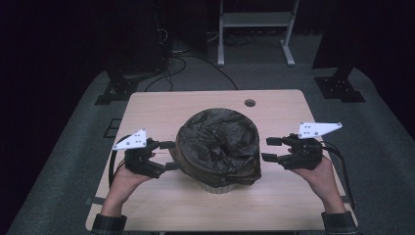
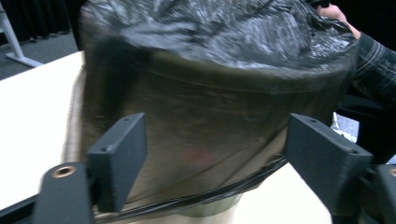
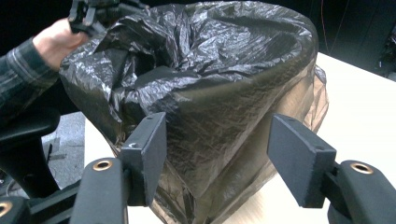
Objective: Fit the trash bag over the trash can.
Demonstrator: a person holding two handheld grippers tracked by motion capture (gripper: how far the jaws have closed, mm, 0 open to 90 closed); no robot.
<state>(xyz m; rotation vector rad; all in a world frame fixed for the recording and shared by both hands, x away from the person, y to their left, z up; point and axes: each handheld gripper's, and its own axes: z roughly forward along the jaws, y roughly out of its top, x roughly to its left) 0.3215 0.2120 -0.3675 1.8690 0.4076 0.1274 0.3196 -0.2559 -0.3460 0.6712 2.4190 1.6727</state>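
My left tool (image 1: pixel 169 155) and right tool (image 1: pixel 270 149) hold their jaws apart, gripping nothing, one on either side of the bin (image 1: pixel 218 147). The bin, lined with a black bag (image 1: pixel 220 134), stands mid-desk (image 1: pixel 274 200), just beside both tools.

Centre of the high view: glossy black bin bag (image 1: pixel 218 144), going see-through brownish where it's stretched over a pale grey bin (image 1: pixel 219 186), on a light wood-grain table (image 1: pixel 161 107) w/ a dark round hole (image 1: pixel 250 103) at upper centre. Left claw (image 1: pixel 168 155) & right claw (image 1: pixel 270 149) both matte black w/ white three-cornered plates. Sleeves (image 1: pixel 337 223) at the bottom corners are dark plaid; floor (image 1: pixel 73 142) is grey carpet.
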